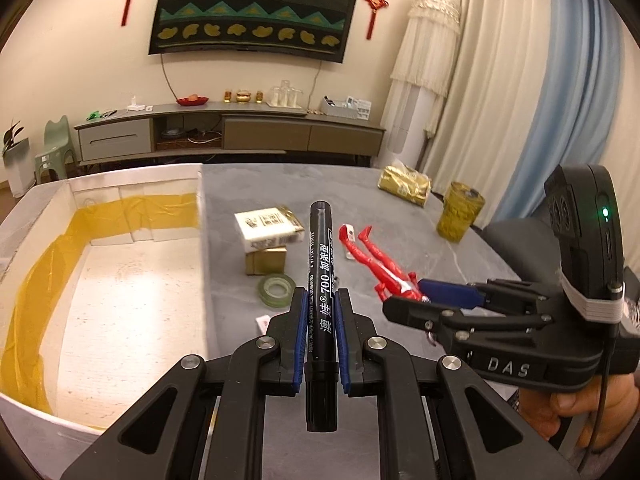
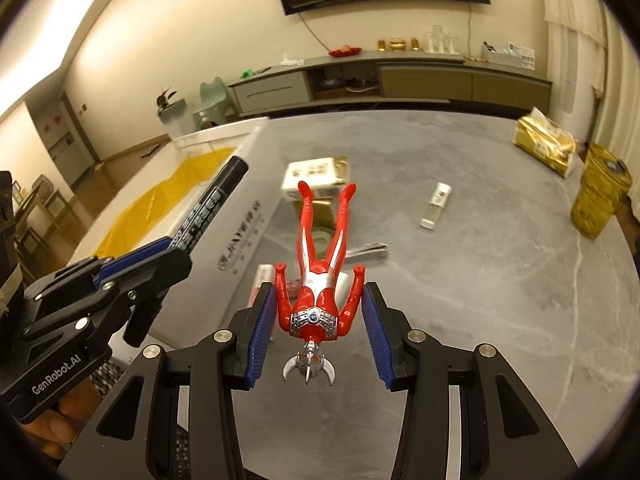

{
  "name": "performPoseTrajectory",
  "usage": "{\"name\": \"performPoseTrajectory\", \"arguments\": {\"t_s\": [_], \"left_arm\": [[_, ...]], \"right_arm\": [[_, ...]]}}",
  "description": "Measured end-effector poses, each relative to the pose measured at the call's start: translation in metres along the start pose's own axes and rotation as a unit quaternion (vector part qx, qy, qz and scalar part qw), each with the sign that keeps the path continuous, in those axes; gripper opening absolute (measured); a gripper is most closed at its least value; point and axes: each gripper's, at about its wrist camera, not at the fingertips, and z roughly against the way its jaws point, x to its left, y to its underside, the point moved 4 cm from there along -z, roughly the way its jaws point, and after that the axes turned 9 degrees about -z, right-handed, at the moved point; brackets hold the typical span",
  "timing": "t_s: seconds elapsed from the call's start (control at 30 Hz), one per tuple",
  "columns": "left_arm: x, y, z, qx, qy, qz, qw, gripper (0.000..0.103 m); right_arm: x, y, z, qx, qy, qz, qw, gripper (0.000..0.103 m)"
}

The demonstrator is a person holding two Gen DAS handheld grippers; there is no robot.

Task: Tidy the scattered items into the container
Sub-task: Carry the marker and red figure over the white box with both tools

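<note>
- At nine o'clock in your left wrist view, the white box with its yellow lining shows nothing inside yet, so the tidying looks barely begun.
- Your left gripper is clamped on the black marker, which points to twelve o'clock.
- Your right gripper seems to pinch the red figure by its arms, legs towards twelve o'clock; whether it is lifted, I cannot tell.
- Left on the grey table: tape roll, stacked packets, small vial, gold bag, yellow-green jar.
</note>
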Motion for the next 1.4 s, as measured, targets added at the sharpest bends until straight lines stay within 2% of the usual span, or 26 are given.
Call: {"name": "performPoseTrajectory", "arguments": {"t_s": [0.53, 0.9, 1.17, 1.4], "left_arm": [[0.068, -0.005, 0.036, -0.032, -0.026, 0.062, 0.9973, 0.014], [0.113, -0.007, 0.052, -0.043, -0.041, 0.094, 0.9938, 0.014], [0.145, -0.010, 0.052, -0.036, -0.050, 0.112, 0.9918, 0.014], [0.176, -0.010, 0.042, -0.007, -0.065, 0.130, 0.9894, 0.014]], "right_arm": [[0.097, -0.024, -0.003, -0.007, -0.041, 0.066, 0.997, 0.046], [0.139, -0.036, -0.023, 0.004, -0.059, 0.095, 0.994, 0.046], [0.166, -0.046, -0.045, 0.020, -0.070, 0.107, 0.992, 0.046], [0.181, -0.062, -0.071, 0.030, -0.074, 0.115, 0.990, 0.046]]}}
